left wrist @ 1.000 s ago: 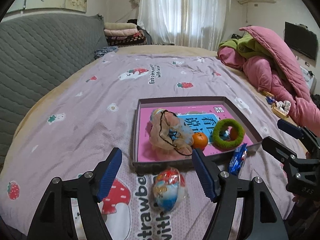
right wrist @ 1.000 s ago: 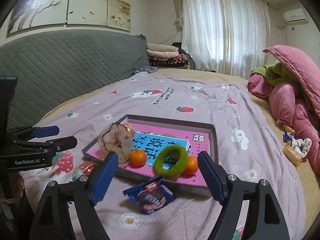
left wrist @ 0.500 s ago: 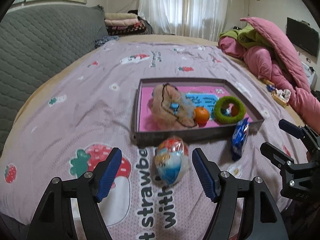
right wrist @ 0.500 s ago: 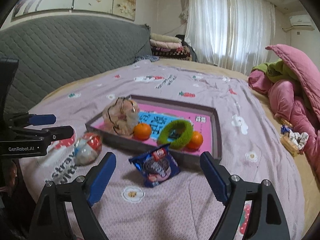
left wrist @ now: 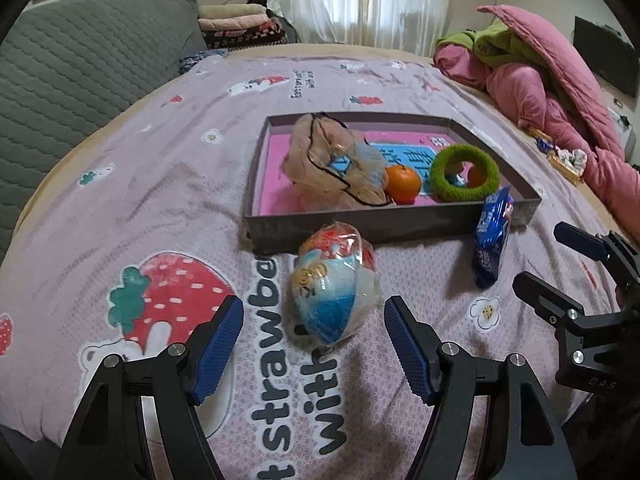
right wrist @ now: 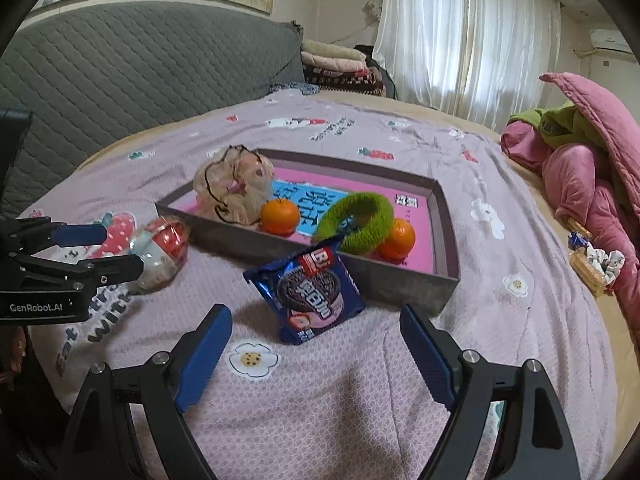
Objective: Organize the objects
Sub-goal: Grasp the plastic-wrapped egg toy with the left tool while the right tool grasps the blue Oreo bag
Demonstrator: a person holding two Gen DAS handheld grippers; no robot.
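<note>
Two grippers hang over the bedspread, both spread wide and holding nothing. Left gripper [left wrist: 314, 328] first: blue pads apart, and the wrapped ball [left wrist: 334, 280], a red, white and blue thing in crinkly clear plastic, lies on the cover just ahead of the fingertips, lined up with the gap, untouched. Over to the right gripper [right wrist: 316, 334]: jaws just as wide, and the blue cookie packet [right wrist: 310, 290] sits in front of its gap, lower edge on the bedspread, top edge leaning against the tray's near wall. No pad on it either.

Moving outward: the shallow grey tray [right wrist: 444, 220] rests on the lilac strawberry-print bedspread [left wrist: 160, 184], just behind both loose items. Inside, on a pink sheet, there is a beige crumpled bag [left wrist: 332, 168] with a dark cord at the left end, an orange [left wrist: 403, 183] touching its right side, then a fuzzy green ring [right wrist: 360, 220] tilted up on edge, and a second orange [right wrist: 398, 236] tucked against the ring's right side.

Further out, a pile of pink bedding [left wrist: 552, 92] is heaped along the right side of the bed, and a quilted grey headboard [right wrist: 140, 80] runs along the left.
</note>
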